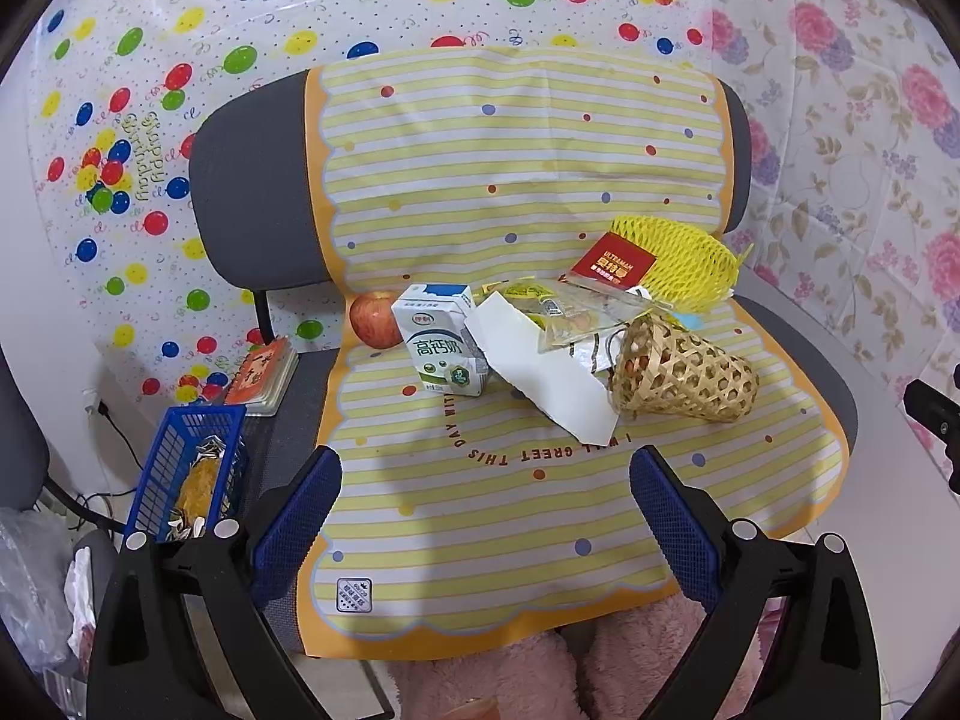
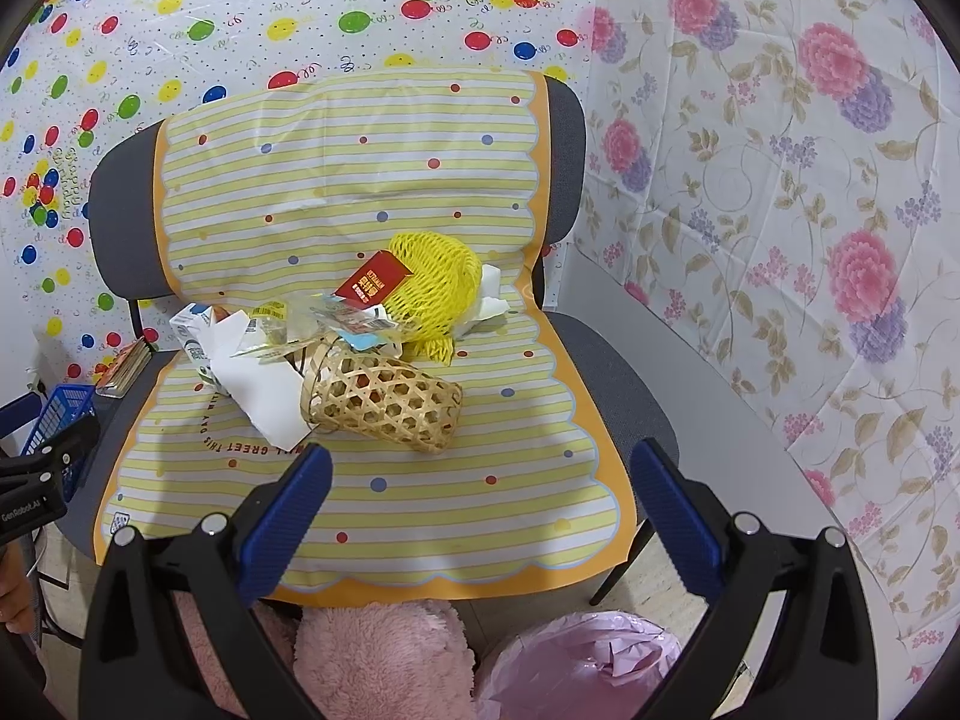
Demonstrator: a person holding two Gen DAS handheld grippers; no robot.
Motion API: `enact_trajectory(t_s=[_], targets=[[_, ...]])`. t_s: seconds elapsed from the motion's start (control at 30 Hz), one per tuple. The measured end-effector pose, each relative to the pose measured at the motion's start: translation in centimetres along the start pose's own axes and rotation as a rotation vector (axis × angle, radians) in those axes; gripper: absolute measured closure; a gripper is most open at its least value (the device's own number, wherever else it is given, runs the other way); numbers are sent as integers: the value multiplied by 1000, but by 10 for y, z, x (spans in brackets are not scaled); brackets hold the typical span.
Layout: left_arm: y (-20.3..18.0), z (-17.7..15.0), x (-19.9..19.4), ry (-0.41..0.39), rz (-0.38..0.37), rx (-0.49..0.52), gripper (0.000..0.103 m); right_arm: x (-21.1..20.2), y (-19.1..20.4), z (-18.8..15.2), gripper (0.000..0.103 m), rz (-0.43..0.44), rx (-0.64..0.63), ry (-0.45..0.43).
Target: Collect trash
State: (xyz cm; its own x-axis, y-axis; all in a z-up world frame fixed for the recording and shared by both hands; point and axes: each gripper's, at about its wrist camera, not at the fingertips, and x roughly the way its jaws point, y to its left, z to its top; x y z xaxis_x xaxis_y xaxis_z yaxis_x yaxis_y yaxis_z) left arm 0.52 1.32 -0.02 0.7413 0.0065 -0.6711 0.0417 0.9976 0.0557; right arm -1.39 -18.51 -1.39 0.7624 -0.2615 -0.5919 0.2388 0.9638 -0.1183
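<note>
A pile of trash lies on the yellow striped mat (image 1: 480, 504) covering a grey chair: a milk carton (image 1: 441, 339), white paper (image 1: 540, 372), clear wrappers (image 1: 570, 318), a red card (image 1: 612, 264), yellow foam net (image 1: 690, 264) and a woven bamboo basket (image 1: 684, 375) on its side. An apple (image 1: 375, 321) sits left of the carton. My left gripper (image 1: 486, 498) is open and empty, short of the pile. My right gripper (image 2: 480, 498) is open and empty, just in front of the basket (image 2: 384, 399); the net (image 2: 435, 285) and card (image 2: 372, 285) lie behind it.
A blue plastic basket (image 1: 192, 468) with scraps stands left of the chair, next to a small book (image 1: 264, 372). A pink bag-lined bin (image 2: 588, 666) stands below the chair's front edge. Pink fuzzy slippers (image 2: 372, 660) show at the bottom. Patterned sheets cover the walls.
</note>
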Motion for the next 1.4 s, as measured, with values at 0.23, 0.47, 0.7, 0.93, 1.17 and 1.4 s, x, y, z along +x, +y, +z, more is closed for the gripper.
enact_trajectory(t_s=[0.23,0.47,0.7,0.93,1.17,1.4], targets=[[4,-2,2,1,3,0,7,0,0,0,6,-2,0,3],[5,-5,1,2,6,-2,7,1,1,-1,6,-1,-1,4],[6,-5,1,3,5,-2,7,2,1,-1,6,-1,-2,5],[7,-6,3,8,6,-1,7,3,1,-4,6,-1,-2,6],[7,-7,4,8,7,-3,7,3,2,-4,6,1,0,7],[9,-7,5,8,8,-3,7,3,1,-3,6,-1,-2,7]])
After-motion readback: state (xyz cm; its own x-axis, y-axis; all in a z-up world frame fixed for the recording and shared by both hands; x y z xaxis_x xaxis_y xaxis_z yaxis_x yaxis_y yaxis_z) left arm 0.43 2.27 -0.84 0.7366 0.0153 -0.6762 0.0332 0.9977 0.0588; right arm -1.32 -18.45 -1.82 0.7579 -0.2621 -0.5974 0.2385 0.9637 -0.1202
